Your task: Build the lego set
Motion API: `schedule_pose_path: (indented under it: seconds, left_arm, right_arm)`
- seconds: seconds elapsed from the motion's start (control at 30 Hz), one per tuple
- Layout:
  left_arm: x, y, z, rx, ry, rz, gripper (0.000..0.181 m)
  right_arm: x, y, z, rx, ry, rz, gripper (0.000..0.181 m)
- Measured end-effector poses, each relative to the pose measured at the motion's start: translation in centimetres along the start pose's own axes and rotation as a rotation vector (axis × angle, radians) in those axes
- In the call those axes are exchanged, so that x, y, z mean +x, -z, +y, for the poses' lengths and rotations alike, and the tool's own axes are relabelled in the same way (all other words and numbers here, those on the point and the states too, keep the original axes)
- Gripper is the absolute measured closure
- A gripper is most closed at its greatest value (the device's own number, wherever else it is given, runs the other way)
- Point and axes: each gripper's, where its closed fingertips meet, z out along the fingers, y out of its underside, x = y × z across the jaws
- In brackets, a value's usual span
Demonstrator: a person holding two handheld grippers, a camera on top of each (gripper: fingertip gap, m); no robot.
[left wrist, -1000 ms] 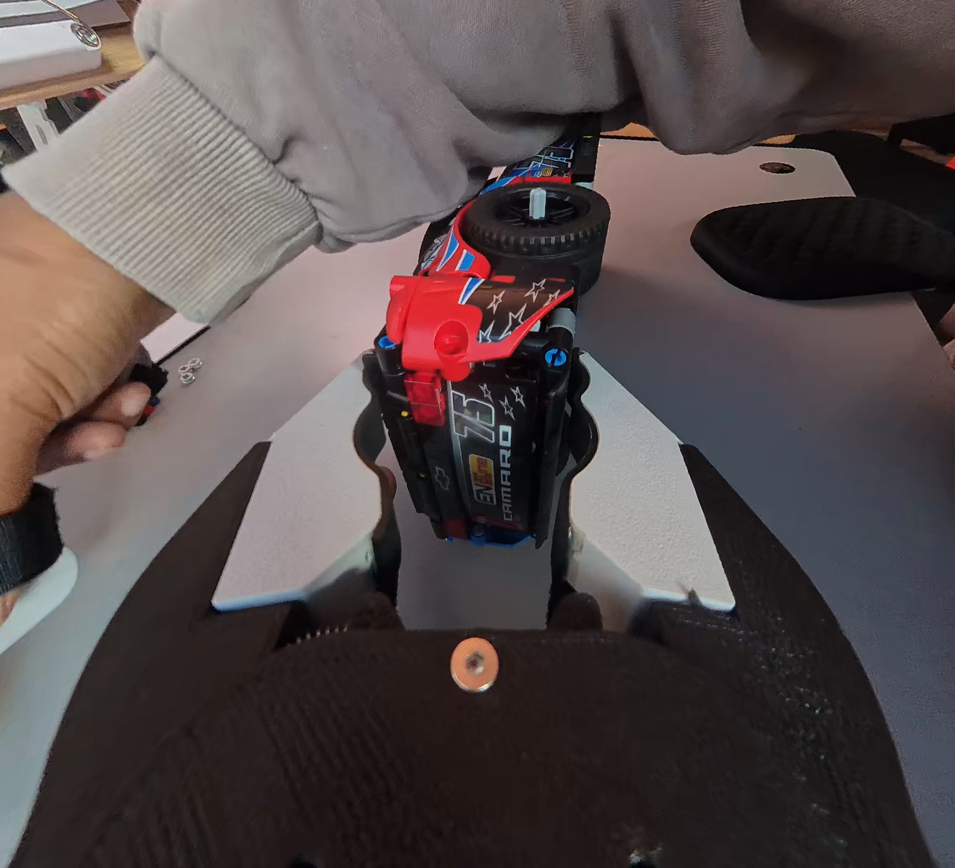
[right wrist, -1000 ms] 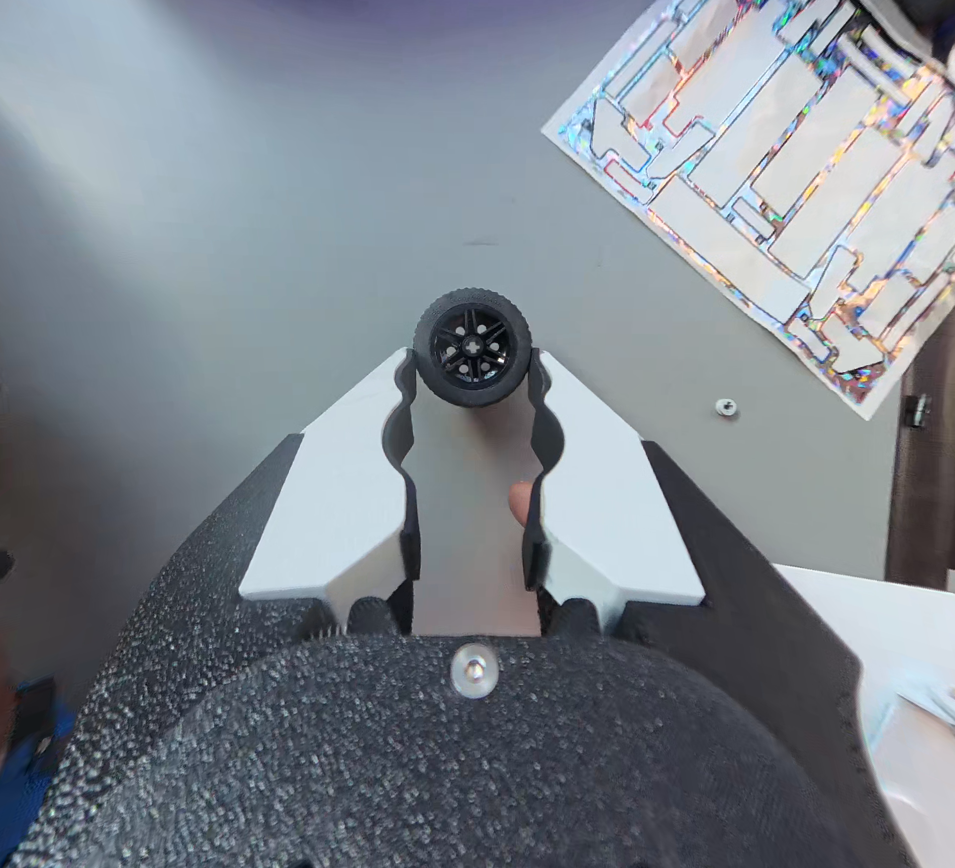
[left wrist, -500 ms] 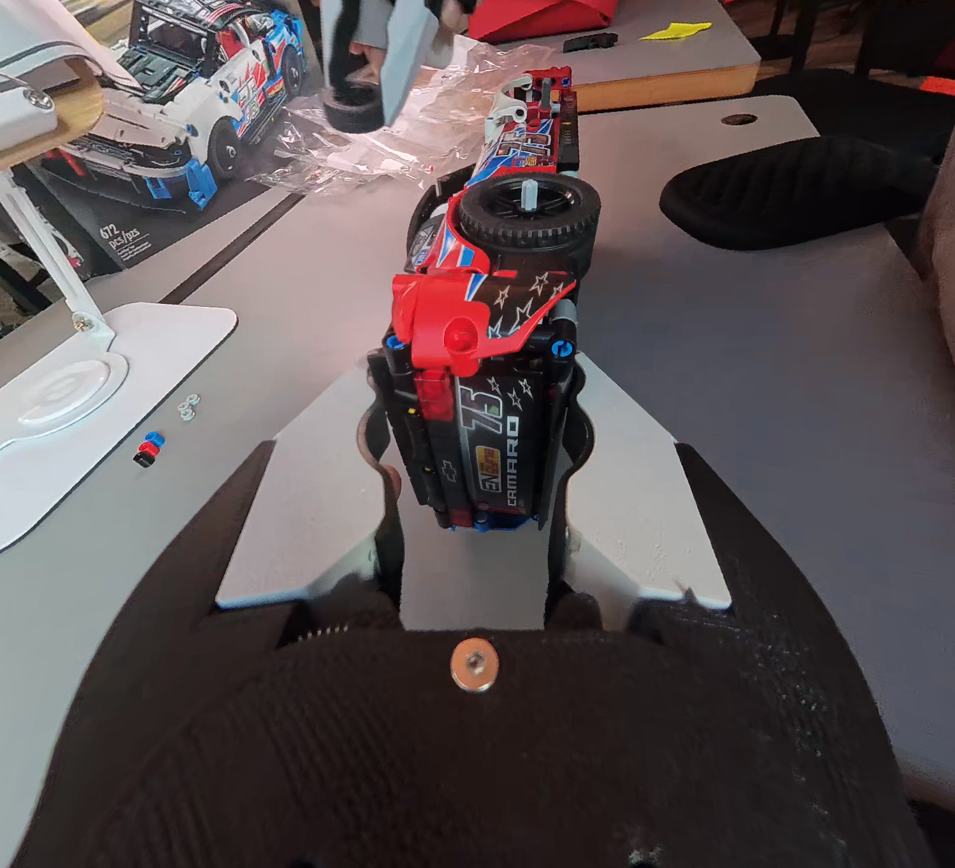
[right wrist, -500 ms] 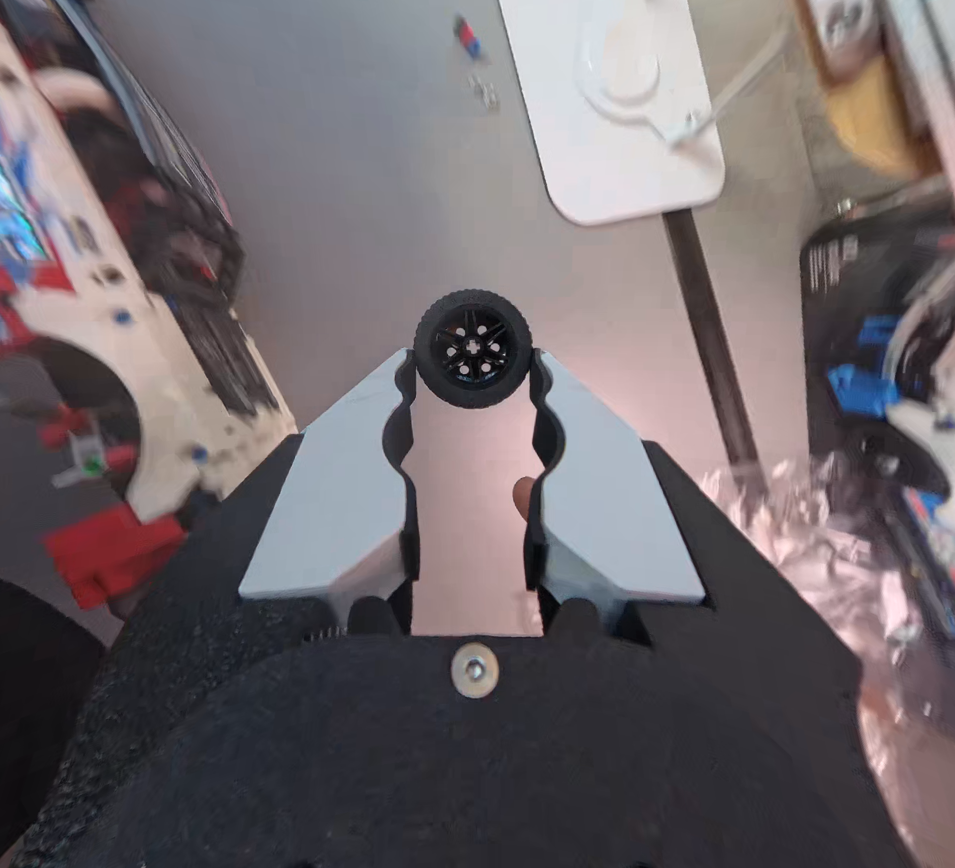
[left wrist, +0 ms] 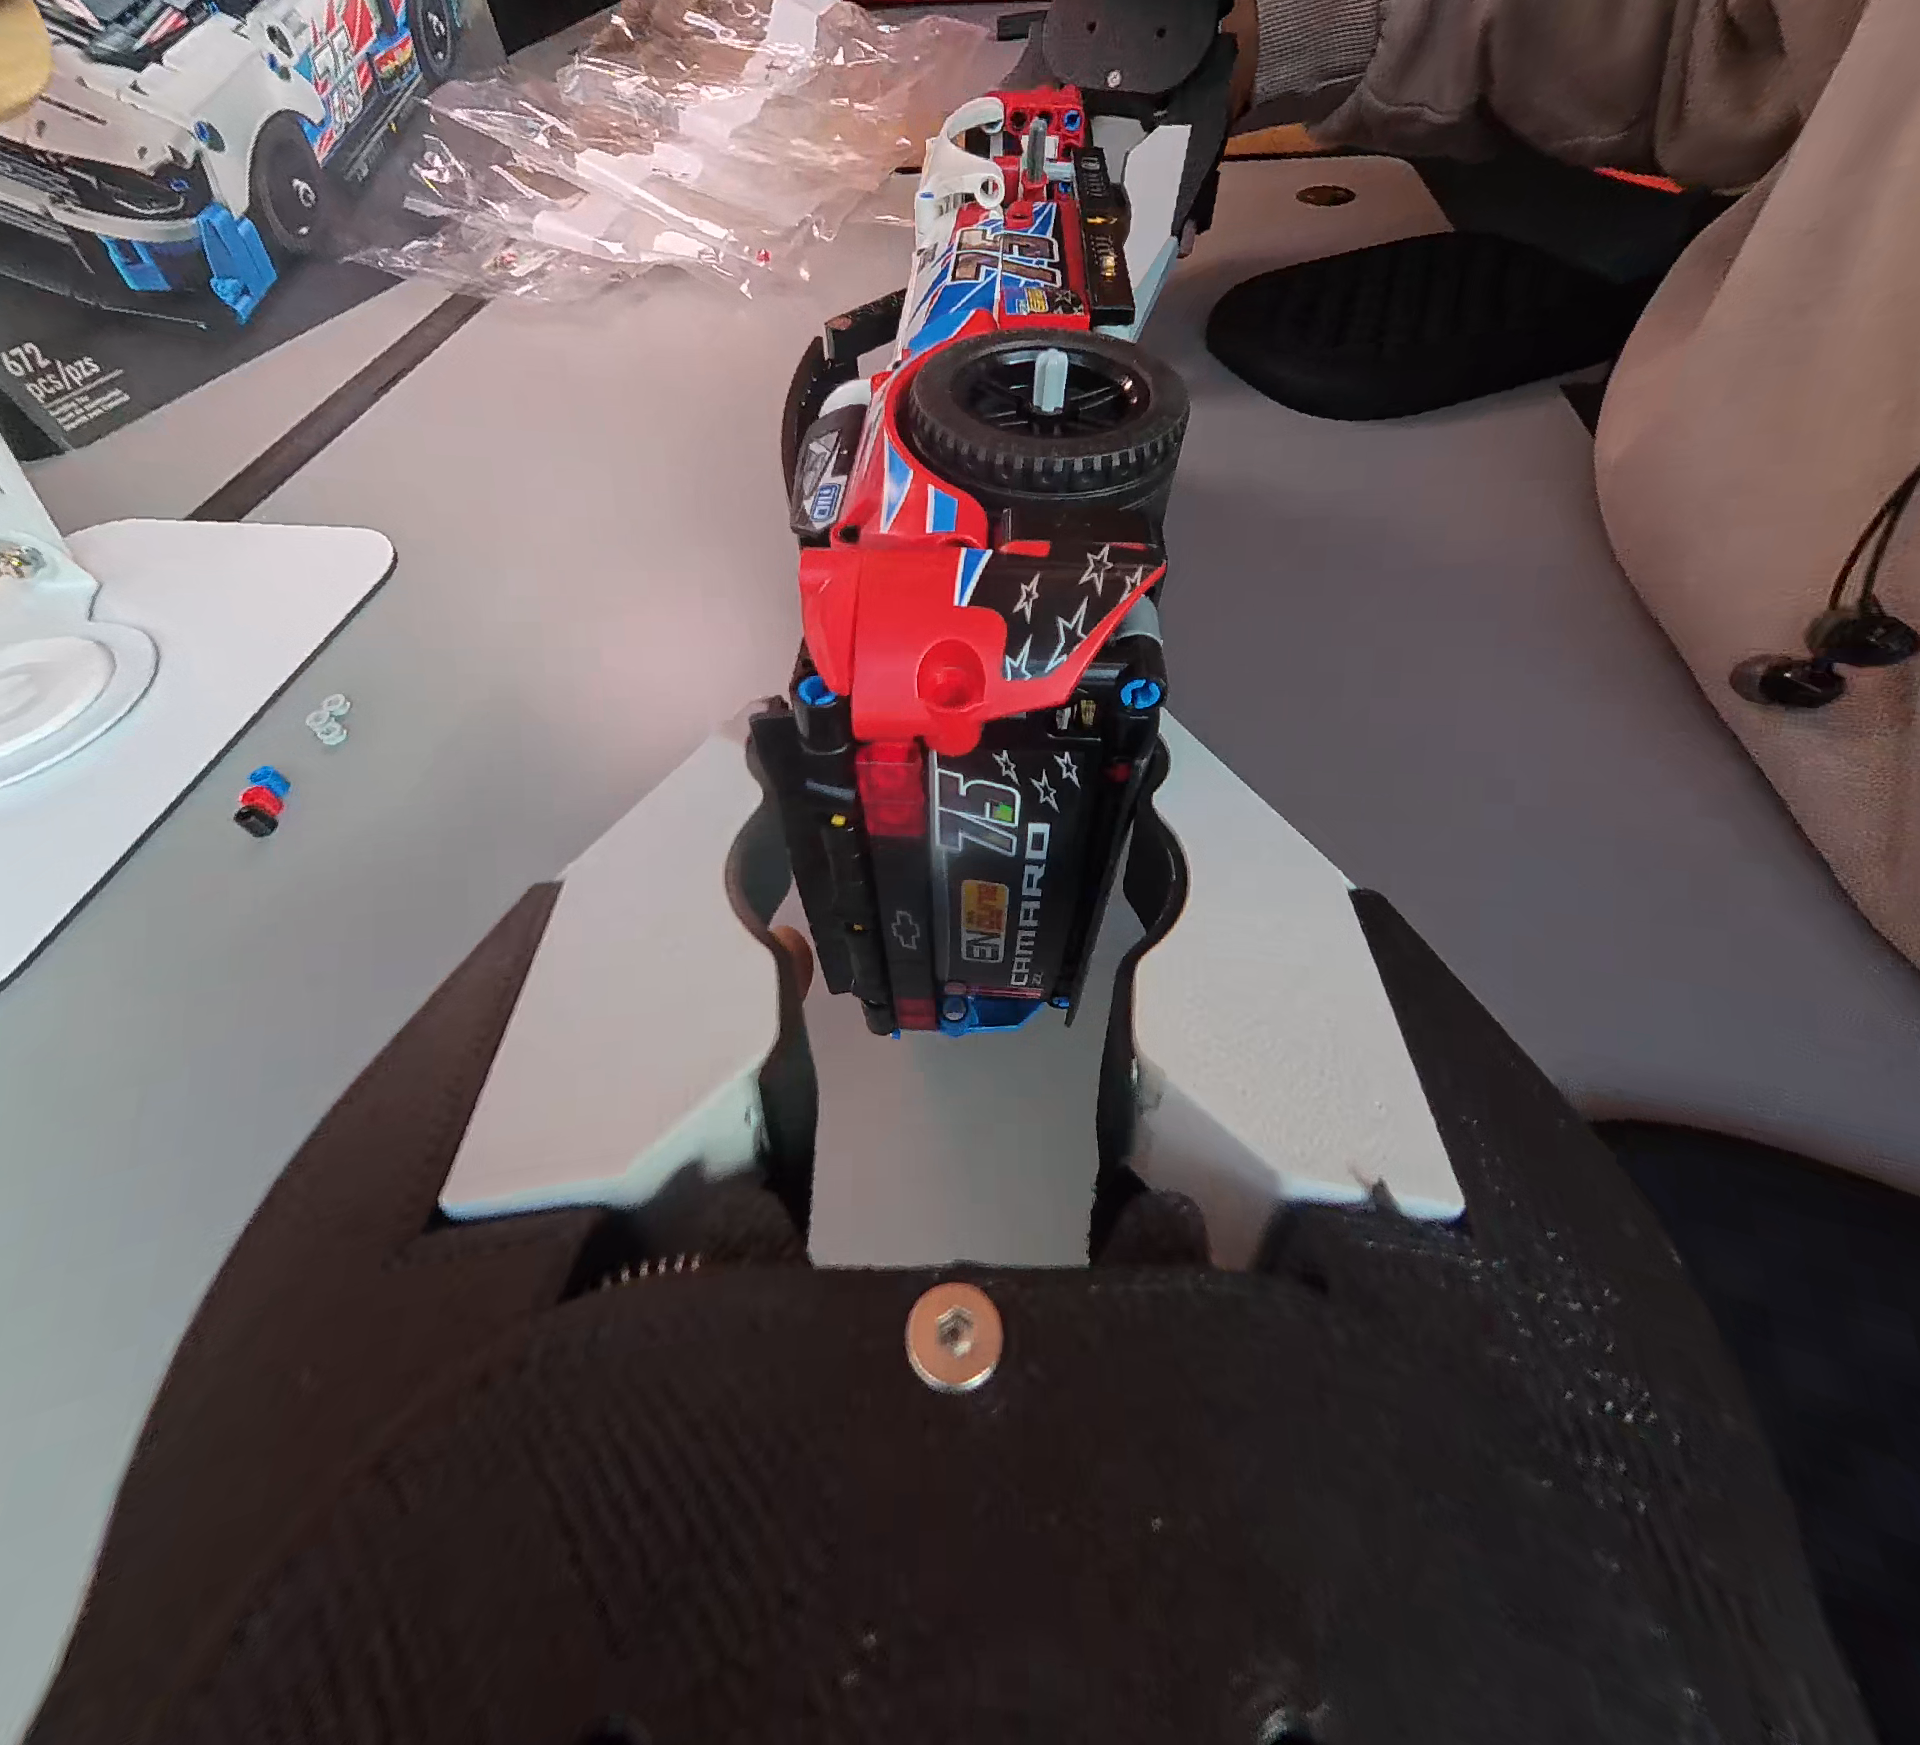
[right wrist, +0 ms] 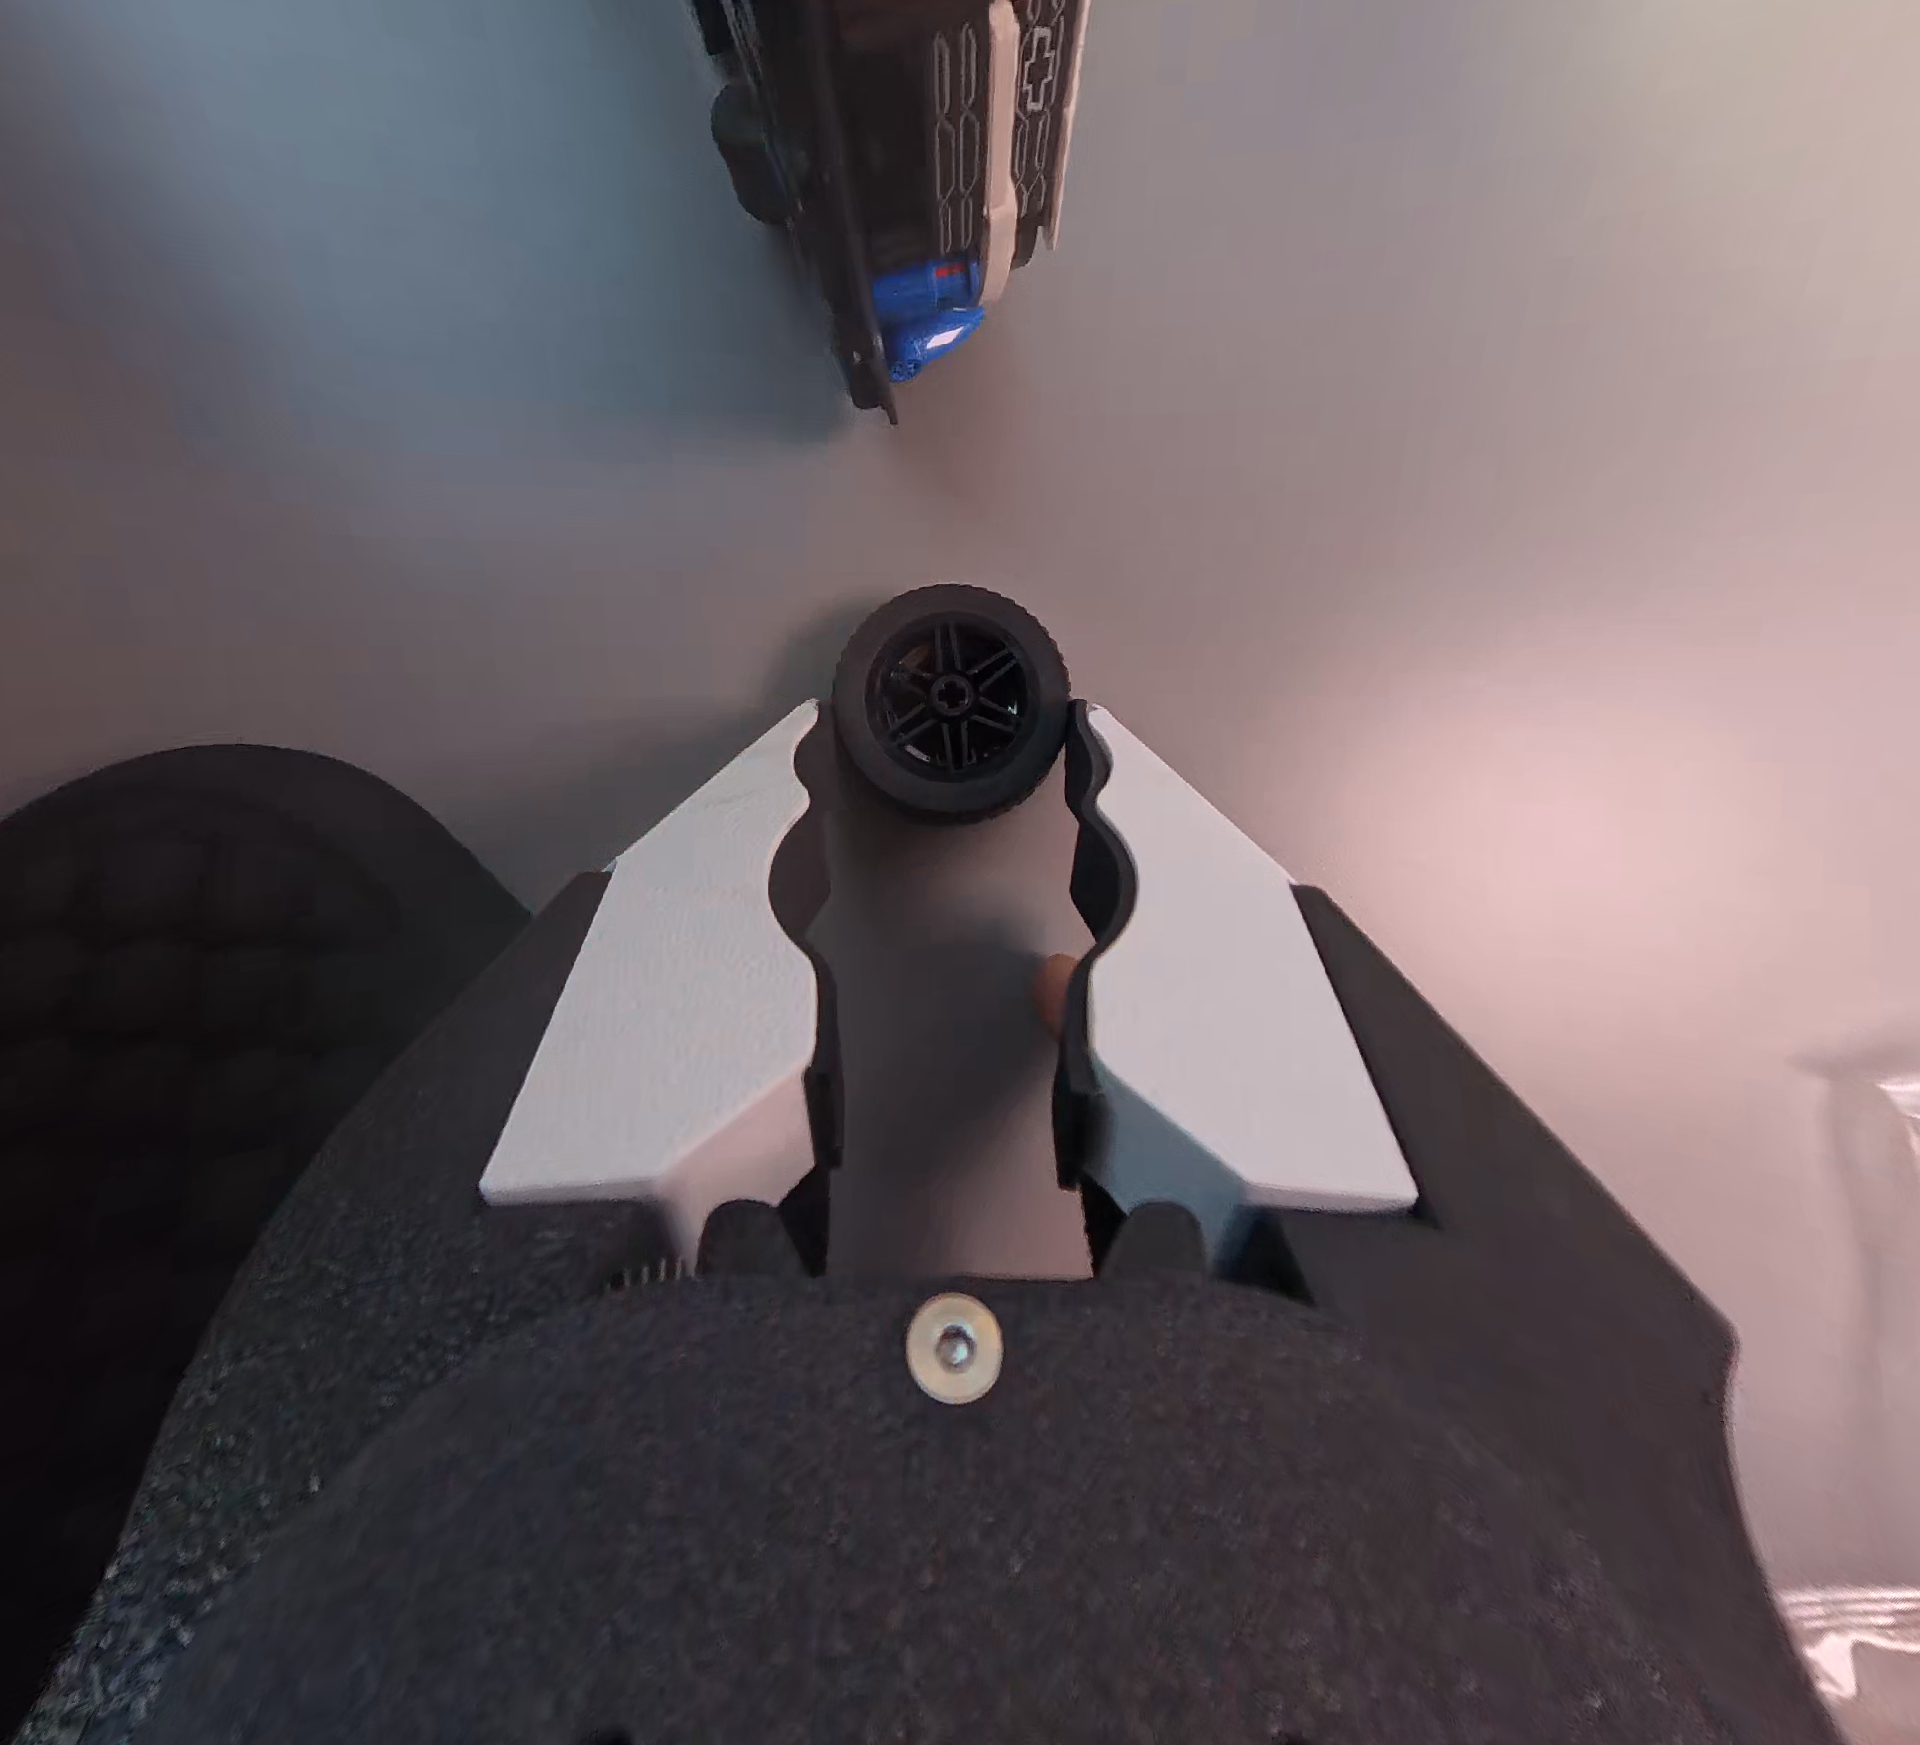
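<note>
A red, black and blue lego car (left wrist: 966,760) lies on its side on the grey table (left wrist: 1403,656). My left gripper (left wrist: 956,822) is shut on the car's rear end. One black wheel (left wrist: 1044,417) sits on an axle on the car's upturned side. A bare axle sticks up at the far end. My right gripper (right wrist: 943,719) is shut on a loose black wheel (right wrist: 951,708) at its fingertips, just above the table. The car's front end (right wrist: 914,85) lies ahead of it. The right gripper also shows in the left wrist view (left wrist: 1153,209), at the car's far end.
A lego box (left wrist: 208,85) and crumpled clear bags (left wrist: 675,137) lie at the back left. A white stand base (left wrist: 156,656), a small red and blue piece (left wrist: 260,796) and clear rings (left wrist: 330,719) are at the left. A black pad (left wrist: 1403,324) lies right of the car.
My right gripper has carried the loose wheel from the left side over to the car's far end. The grey sleeve no longer crosses the left wrist view. The left gripper still holds the car.
</note>
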Motion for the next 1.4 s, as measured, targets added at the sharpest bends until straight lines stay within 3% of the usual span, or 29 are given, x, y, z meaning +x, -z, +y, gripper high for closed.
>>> schedule_pose_path:
  seconds: [0.13,0.2,0.43,0.47,0.57,0.63,0.77,0.87,1.03,1.13,1.3,1.4]
  left_arm:
    - [-0.3,-0.1,0.0,-0.008,0.027,0.025,0.119]
    - [-0.2,-0.3,-0.1,-0.008,0.036,0.029,0.119]
    - [-0.2,-0.2,0.0,-0.035,0.049,0.012,0.119]
    - [-0.1,-0.2,0.1,-0.055,0.058,0.011,0.119]
    - [0.3,0.7,0.3,-0.133,0.079,0.027,0.116]
    - [-0.4,2.5,-0.2,-0.161,0.091,-0.013,0.108]
    - [-0.6,5.4,-5.9,-0.051,0.069,-0.073,0.103]
    - [0.6,3.2,-8.3,-0.109,-0.051,-0.076,0.096]
    - [3.3,-1.8,-5.7,-0.376,-0.148,0.025,0.075]
    - [4.5,-3.4,-5.1,-0.45,-0.201,0.052,0.081]
    - [3.0,-4.6,-3.3,-0.572,-0.248,0.006,0.102]
    - [2.7,-4.6,-3.4,-0.584,-0.247,0.008,0.104]
  right_arm:
    - [-0.3,-0.3,-0.2,-0.038,0.04,-0.037,0.138]
    - [-0.2,-0.3,-0.4,-0.052,0.06,-0.046,0.124]
    - [-0.5,1.3,-9.4,0.256,0.114,-0.083,0.095]
    - [-0.9,0.8,-10.2,0.28,0.123,-0.103,0.094]
    - [-0.4,-0.4,-11.4,0.327,0.148,-0.045,0.123]
    - [-1.0,-0.4,-11.4,0.359,0.151,-0.063,0.129]
    - [-2.3,-0.2,-11.7,0.435,0.169,-0.002,0.129]
    - [-3.1,0.1,-11.8,0.453,0.245,0.094,0.13]
    - [-3.8,0.2,-11.4,0.44,0.303,0.19,0.132]
    - [-3.9,0.3,-11.3,0.438,0.277,0.192,0.132]
    - [-3.7,0.4,-11.2,0.436,0.244,0.169,0.132]
    - [-3.9,2.7,-11.7,0.455,0.217,0.127,0.135]
